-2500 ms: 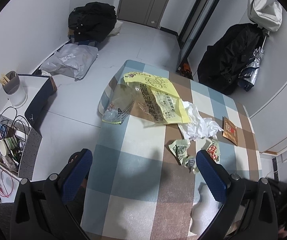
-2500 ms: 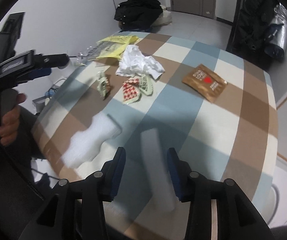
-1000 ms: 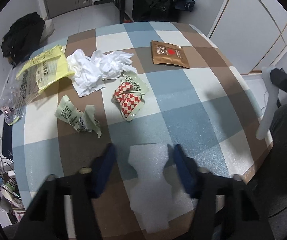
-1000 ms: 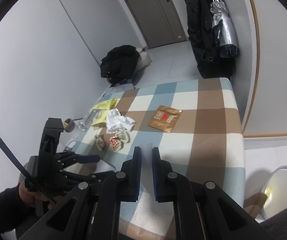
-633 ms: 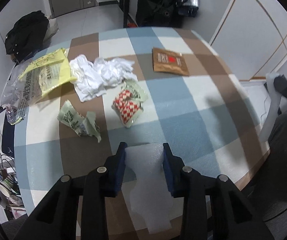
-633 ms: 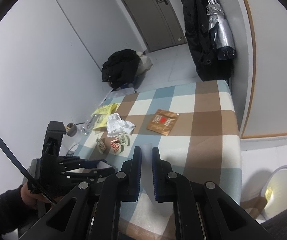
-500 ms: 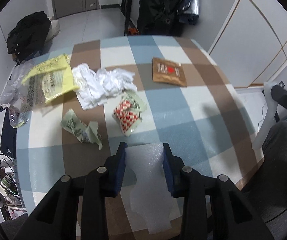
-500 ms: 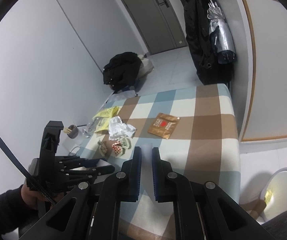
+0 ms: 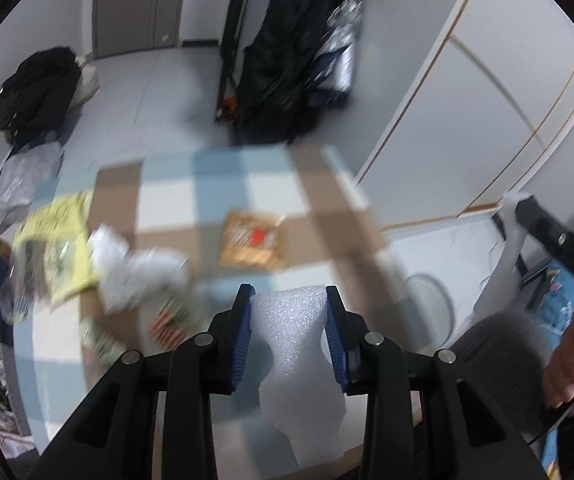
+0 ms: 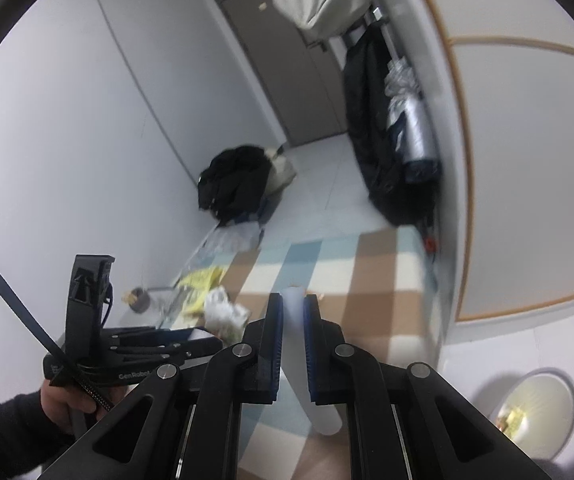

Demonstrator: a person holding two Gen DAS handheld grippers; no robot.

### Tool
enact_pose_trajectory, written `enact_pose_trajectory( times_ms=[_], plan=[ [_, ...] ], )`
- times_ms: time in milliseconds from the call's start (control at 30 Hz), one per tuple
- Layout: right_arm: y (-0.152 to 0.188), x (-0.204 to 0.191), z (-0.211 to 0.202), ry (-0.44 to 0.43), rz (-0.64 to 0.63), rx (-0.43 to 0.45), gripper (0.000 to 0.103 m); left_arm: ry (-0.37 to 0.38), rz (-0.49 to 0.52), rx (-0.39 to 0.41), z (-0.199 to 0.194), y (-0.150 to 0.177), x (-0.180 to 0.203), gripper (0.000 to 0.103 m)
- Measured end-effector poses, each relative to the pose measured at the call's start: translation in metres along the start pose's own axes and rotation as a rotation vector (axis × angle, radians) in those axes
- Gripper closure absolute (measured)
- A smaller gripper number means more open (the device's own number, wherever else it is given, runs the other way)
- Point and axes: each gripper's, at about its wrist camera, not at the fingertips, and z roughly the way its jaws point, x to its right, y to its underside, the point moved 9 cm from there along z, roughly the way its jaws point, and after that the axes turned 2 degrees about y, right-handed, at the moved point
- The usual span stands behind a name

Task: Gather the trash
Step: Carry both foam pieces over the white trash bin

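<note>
My left gripper (image 9: 288,300) is shut on a white foam sheet (image 9: 295,344) and holds it above the checked table (image 9: 223,176). My right gripper (image 10: 291,304) is shut on a second white foam strip (image 10: 307,364), held high beside the table (image 10: 367,280). On the table lie a brown sachet (image 9: 253,244), crumpled white tissue (image 9: 135,272), a yellow plastic bag (image 9: 55,248), a red-and-white wrapper (image 9: 169,320) and a green wrapper (image 9: 101,340). The right gripper with its strip shows at the right edge of the left wrist view (image 9: 555,240).
A round white bin (image 10: 535,412) with some trash inside stands on the floor right of the table; it also shows in the left wrist view (image 9: 431,312). Dark coats (image 9: 295,56) hang by the wall. A black bundle (image 9: 35,92) lies on the floor.
The left gripper closed on the foam sheet and lifted it off the table, swinging right toward the bin. The right gripper has risen and tilted up with its strip.
</note>
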Motion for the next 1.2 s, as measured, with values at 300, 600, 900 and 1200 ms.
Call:
enact_pose_trajectory(
  times_ms=[300,600,900,1200],
  plan=[
    [-0.053,0.059,-0.068,0.097,0.031,0.115,0.094,0.125,0.078,0.06,0.014,-0.064,0.092,0.073],
    [-0.059,0.156,-0.124,0.249,0.138,0.148,0.094,0.266,0.168,-0.01,0.077,-0.078,0.19,0.073],
    [0.001,0.262,-0.138,0.357,0.346,0.104,0.094,0.335,0.179,-0.205,0.18,-0.042,0.245,0.073],
    [0.078,0.329,-0.101,0.37,0.528,0.012,0.094,0.305,0.211,-0.358,0.256,-0.002,0.262,0.073]
  ],
)
